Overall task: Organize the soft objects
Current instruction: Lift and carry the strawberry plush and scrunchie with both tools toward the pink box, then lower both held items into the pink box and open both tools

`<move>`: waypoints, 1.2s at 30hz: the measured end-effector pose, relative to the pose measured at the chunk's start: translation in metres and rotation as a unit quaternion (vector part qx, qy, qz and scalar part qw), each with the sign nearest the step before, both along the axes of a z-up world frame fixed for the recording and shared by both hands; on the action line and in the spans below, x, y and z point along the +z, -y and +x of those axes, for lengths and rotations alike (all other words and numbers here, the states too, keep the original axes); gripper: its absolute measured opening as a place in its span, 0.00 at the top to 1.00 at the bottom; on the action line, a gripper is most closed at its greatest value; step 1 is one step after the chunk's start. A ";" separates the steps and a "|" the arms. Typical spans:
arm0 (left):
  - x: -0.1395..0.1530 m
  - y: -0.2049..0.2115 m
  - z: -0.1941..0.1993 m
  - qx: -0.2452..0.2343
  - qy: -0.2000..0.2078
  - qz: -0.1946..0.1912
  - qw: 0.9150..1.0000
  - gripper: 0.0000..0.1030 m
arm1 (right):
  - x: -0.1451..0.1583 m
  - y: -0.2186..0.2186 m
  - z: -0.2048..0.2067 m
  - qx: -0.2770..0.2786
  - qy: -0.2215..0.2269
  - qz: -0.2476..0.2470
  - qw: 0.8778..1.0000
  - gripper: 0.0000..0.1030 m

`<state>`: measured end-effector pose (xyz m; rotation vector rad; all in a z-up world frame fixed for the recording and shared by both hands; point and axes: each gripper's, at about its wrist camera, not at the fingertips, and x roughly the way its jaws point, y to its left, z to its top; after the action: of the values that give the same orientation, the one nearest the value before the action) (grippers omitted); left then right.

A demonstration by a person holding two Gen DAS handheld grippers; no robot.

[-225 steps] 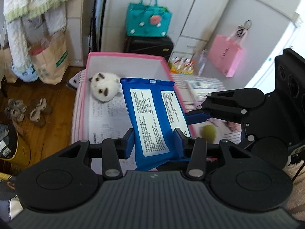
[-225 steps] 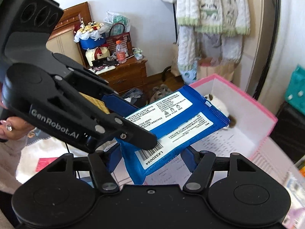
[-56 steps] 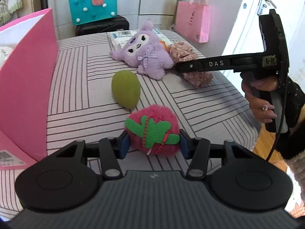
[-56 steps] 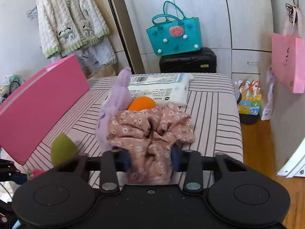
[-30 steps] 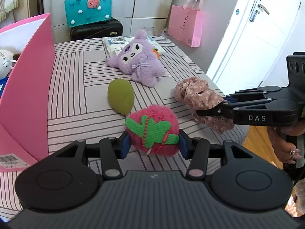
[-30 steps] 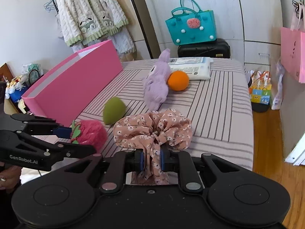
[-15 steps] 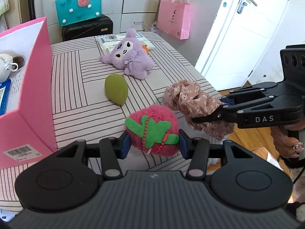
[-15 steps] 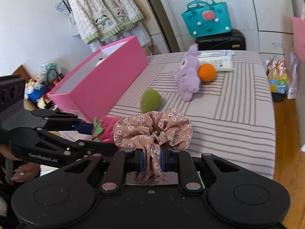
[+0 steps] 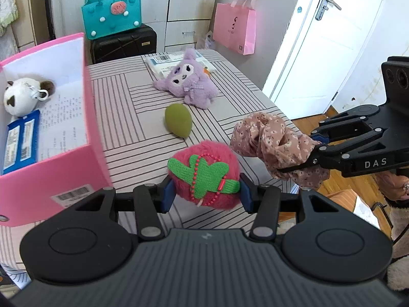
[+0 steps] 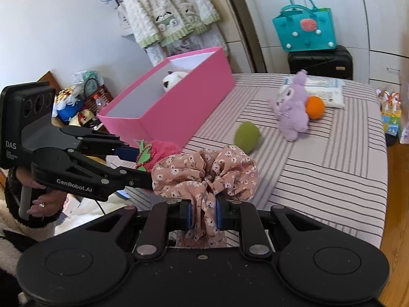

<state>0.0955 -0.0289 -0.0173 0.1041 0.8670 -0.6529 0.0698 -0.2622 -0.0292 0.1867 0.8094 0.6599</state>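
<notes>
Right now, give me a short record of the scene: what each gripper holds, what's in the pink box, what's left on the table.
left gripper: shut on red plush strawberry
right gripper: shut on floral scrunchie
pink box: white plush, blue packet
striped table: green egg-shaped toy, purple plush, orange ball, white packet

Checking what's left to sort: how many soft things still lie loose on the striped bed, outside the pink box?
3: the green ball mid-bed, the purple plush behind it, and the orange ball touching the plush's far side. More may hide behind the plush.
</notes>
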 end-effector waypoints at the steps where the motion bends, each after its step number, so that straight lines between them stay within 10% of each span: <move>1: 0.002 -0.003 -0.001 -0.001 -0.001 -0.001 1.000 0.53 | 0.002 -0.003 0.000 0.004 0.000 0.000 1.000 0.80; 22: 0.057 -0.075 0.013 0.012 0.020 -0.031 0.999 0.53 | 0.054 -0.057 0.022 0.062 0.029 0.006 0.998 0.79; 36: 0.073 -0.124 0.103 0.056 0.034 -0.027 0.997 0.53 | 0.102 -0.115 0.114 0.093 0.073 0.002 0.993 0.79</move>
<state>0.1988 0.0953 0.0554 0.0275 0.7833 -0.5637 0.1838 -0.1475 0.0728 0.0660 0.6900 0.8412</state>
